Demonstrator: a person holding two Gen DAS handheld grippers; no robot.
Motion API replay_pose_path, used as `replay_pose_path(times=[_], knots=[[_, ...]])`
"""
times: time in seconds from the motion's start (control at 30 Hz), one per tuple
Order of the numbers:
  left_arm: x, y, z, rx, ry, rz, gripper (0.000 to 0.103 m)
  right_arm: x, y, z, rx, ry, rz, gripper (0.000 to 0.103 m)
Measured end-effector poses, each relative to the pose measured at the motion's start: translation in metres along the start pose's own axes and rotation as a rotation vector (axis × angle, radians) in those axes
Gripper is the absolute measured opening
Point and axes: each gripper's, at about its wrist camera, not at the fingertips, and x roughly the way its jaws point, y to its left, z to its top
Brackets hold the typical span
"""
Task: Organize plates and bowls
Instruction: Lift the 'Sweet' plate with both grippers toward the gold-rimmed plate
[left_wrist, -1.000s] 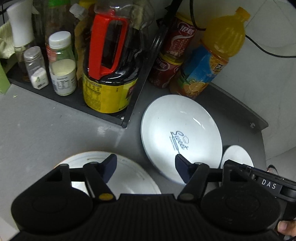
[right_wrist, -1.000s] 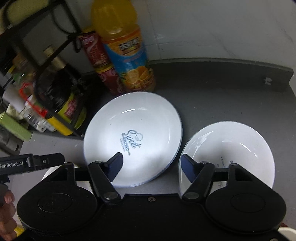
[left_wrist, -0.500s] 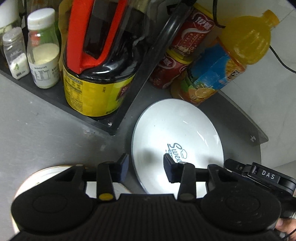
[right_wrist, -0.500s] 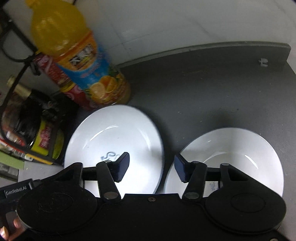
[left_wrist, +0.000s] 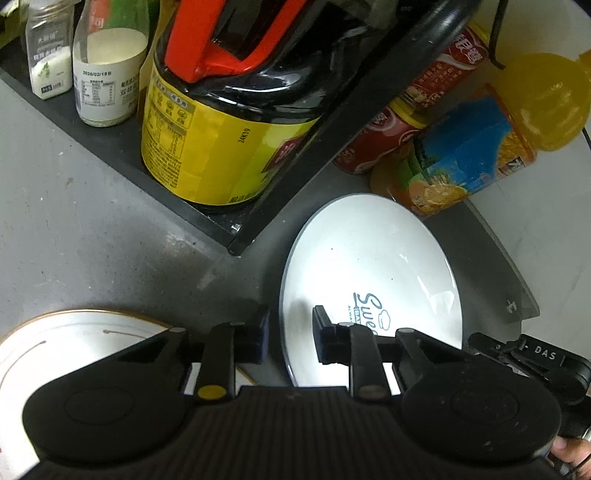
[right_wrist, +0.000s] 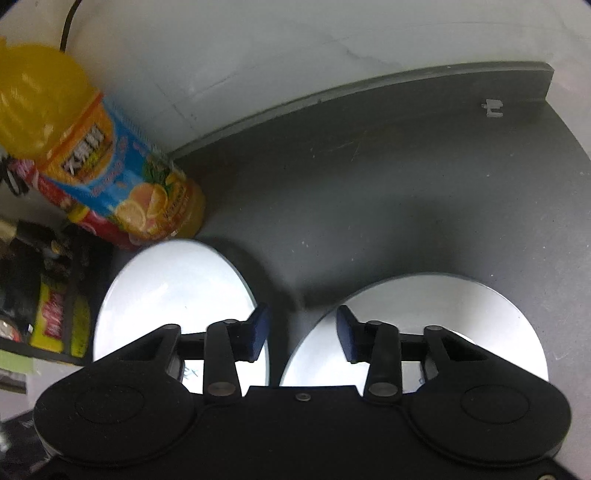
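Three white dishes lie on the grey countertop (right_wrist: 406, 177) as both handheld grippers hover low over them. In the left wrist view, the left gripper (left_wrist: 288, 334) has its blue-padded jaws a narrow gap apart, straddling the near rim of the "Sweet" plate (left_wrist: 369, 266) at lower centre; whether the pads already touch the rim cannot be told. A gold-rimmed plate (left_wrist: 74, 339) sits in the lower left corner of that frame.

In the right wrist view, the right gripper (right_wrist: 303, 334) stands wider apart and empty, its left pad over the right edge of the "Sweet" plate and its right pad over the left rim of a white bowl (right_wrist: 443, 317) at lower right.

The risks appear plain. A pinch on a thin, glossy rim may slip, likely dropping the plate onto the counter. Lifting or sliding it toward the upper part of the frame could knock the orange juice bottle (left_wrist: 480, 140), the red cans (left_wrist: 384, 140) or the black rack (left_wrist: 258, 221) holding the soy sauce jug (left_wrist: 221, 122), all close by. With both tools crowding the same plate, the right gripper may also collide with the left.
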Motion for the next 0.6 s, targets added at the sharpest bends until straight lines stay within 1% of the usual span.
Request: replay_pose_path(times=[0.07,0.13,0.27,0.33,0.4,0.5,0.6], knots=[[0.0,0.0,0.0,-0.004,-0.003,-0.006,0.019,-0.005,0.0,0.002,0.02,-0.004,0.03,0.035],[0.0,0.002,0.001,-0.019,-0.007,-0.02,0.017,-0.005,0.003,0.004,0.008,0.002,0.046,0.035],[0.001,0.009,0.004,-0.058,-0.002,-0.036,0.014,0.009,0.009,0.007,0.014,0.041,0.071,0.033],[0.004,0.012,0.006,-0.077,0.004,-0.045,0.012,0.017,0.012,0.007,0.009,0.059,0.07,0.032],[0.007,0.014,0.006,-0.085,0.014,-0.046,0.01,0.024,0.014,0.005,-0.002,0.076,0.067,0.029],[0.011,0.014,0.005,-0.096,0.022,-0.046,0.009,0.031,0.014,0.004,0.02,0.107,0.076,0.027],[0.015,0.015,0.004,-0.099,0.029,-0.046,0.008,0.034,0.018,0.002,-0.008,0.106,0.076,0.022]])
